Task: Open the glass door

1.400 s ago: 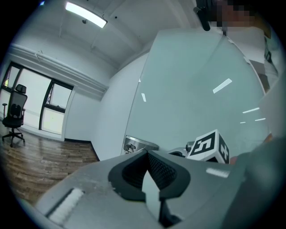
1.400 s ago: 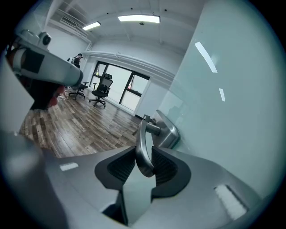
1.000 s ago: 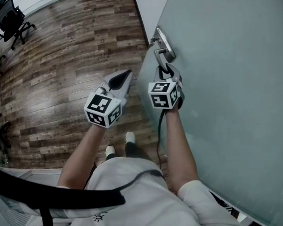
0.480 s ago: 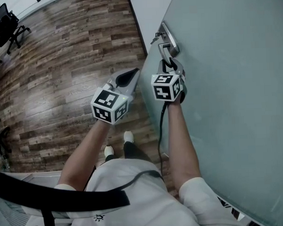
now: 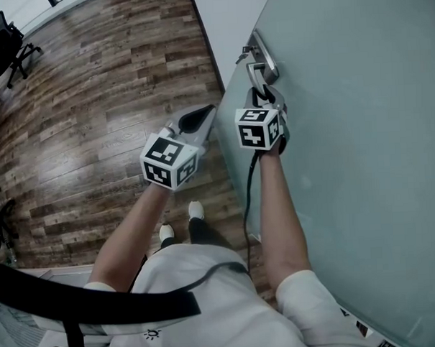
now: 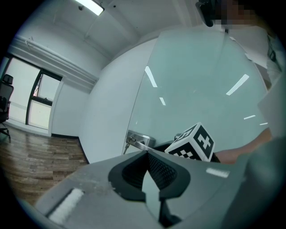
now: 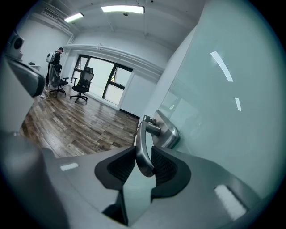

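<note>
A: Glass door [image 5: 359,127]: frosted, fills the right side of the head view. Lever handle [image 5: 257,75] near its left edge, upper centre, hanging down off the handle plate [image 5: 265,58].

B: Held by anything?

A: Clenched in the right gripper [image 5: 266,101]. Seen plainly in the right gripper view [image 7: 144,160]: jaws squeezing the lever's lower end from both sides. Gripped far from the pivot, probably for leverage.

B: And the left gripper [image 5: 198,120]?

A: Just left of centre, over the wooden floor [image 5: 92,103]. Jaws closed tip to tip, nothing between. Likely kept out of the door's way.

B: Anything hard to read?

A: Latch hidden behind the plate. Ajar or fully shut: cannot tell. Nothing visible through the frosting.
</note>
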Tool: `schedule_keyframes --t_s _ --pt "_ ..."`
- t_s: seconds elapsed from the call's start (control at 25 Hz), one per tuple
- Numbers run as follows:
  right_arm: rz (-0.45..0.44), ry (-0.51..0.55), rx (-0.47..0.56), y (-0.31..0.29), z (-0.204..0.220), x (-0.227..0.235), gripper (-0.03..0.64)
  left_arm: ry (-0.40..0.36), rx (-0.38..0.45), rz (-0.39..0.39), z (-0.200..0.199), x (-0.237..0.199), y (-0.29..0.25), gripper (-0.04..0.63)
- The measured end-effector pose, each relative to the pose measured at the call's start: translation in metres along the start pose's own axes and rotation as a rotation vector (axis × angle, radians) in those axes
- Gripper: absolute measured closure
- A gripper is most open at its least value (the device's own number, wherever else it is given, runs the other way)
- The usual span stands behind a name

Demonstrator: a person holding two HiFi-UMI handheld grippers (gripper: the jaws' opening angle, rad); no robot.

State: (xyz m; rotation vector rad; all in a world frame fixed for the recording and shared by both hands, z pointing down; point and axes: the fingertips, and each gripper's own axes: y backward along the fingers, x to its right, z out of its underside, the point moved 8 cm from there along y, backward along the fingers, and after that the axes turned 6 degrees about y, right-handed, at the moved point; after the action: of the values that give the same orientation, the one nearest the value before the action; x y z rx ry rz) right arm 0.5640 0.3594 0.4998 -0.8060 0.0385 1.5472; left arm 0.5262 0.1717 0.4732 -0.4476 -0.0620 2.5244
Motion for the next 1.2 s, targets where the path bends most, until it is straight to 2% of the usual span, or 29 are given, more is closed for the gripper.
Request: schedule_keyframes --t_s 0.52,1.0,1.2 --pt "0.018 0.0 0.01 -0.002 0.002 0.0 0.495 -0.014 0.01 -0.03 -0.006 -0.006 0.014 0.594" --pt "0.012 0.007 0.02 0.002 0.001 0.002 0.486 -0.035 0.022 -0.086 -0.009 -0.013 0.069 0.594" --pt "0.012 0.019 0.076 0.029 -0.003 -0.004 0.46 -0.041 0.039 -0.1 -0.009 -0.014 0.098 0.594"
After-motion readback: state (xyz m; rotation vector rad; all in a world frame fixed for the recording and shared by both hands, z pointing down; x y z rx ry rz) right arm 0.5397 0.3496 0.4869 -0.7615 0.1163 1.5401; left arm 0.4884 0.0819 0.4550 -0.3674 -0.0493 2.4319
